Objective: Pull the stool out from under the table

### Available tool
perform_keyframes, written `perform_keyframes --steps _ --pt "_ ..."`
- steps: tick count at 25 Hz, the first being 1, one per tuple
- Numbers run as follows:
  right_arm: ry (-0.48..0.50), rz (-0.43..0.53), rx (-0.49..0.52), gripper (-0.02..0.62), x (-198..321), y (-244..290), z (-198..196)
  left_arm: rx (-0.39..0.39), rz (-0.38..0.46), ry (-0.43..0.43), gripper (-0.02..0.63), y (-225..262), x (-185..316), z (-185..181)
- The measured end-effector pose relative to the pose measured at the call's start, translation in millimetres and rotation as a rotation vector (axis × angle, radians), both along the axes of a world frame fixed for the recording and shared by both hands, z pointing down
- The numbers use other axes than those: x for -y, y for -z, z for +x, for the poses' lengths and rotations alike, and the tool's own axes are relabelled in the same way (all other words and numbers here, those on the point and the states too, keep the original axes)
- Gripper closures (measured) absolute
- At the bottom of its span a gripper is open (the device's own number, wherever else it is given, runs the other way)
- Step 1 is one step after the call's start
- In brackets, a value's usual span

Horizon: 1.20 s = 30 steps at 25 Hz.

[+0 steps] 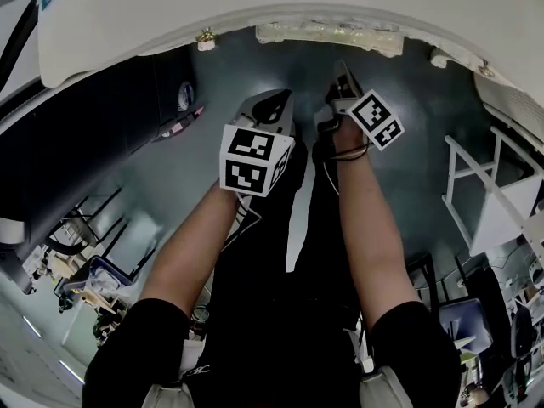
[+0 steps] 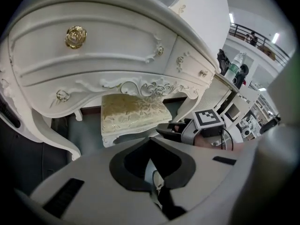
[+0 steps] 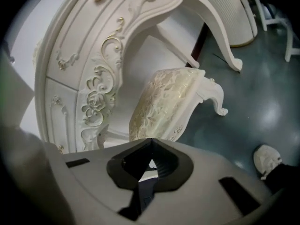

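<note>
Under the carved white bench (image 2: 93, 55), stool (image 2: 133, 114) sits tucked between its legs, untouched; we hold left gripper (image 2: 151, 142) and right gripper (image 3: 151, 144) short of it, both jaws clenched empty, so we risk nudging it deeper or scraping bench legs on the pull.
</note>
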State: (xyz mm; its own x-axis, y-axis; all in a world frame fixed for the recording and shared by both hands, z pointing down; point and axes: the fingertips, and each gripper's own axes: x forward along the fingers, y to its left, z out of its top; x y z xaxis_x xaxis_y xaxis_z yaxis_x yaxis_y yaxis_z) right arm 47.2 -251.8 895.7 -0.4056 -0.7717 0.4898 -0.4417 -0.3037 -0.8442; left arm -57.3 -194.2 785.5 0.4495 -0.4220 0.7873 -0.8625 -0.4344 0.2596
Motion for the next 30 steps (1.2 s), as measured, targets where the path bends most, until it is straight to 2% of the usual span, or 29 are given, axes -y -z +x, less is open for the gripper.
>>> perform_keyframes --steps 5,8,9,10,16,21,24,30 --pt "-0.030 -0.011 0.048 0.589 4 -19 -7 -0.012 -0.044 0.010 0.606 -11 -2 -1" --pt "-0.033 0.016 0.063 0.589 16 -25 -8 -0.010 -0.045 -0.036 0.606 -15 -2 3" --pt "-0.034 0.030 0.080 0.516 21 -26 -9 -0.004 -0.042 -0.055 0.606 -17 -2 3" --pt "-0.039 0.039 0.098 0.485 25 -27 -9 0.001 -0.042 -0.070 0.606 -18 -2 3" --pt "-0.126 0.035 0.142 0.353 43 -44 -5 0.002 -0.069 -0.113 0.606 -28 -9 1" --pt "-0.133 0.055 0.202 0.315 63 -44 -17 -0.004 -0.086 -0.124 0.606 -35 -14 -6" --pt "-0.155 0.043 0.199 0.314 66 -50 -16 0.003 -0.099 -0.132 0.606 -41 -15 -11" --pt "-0.162 0.085 0.205 0.323 63 -55 -16 0.019 -0.099 -0.152 0.606 -41 -15 -18"
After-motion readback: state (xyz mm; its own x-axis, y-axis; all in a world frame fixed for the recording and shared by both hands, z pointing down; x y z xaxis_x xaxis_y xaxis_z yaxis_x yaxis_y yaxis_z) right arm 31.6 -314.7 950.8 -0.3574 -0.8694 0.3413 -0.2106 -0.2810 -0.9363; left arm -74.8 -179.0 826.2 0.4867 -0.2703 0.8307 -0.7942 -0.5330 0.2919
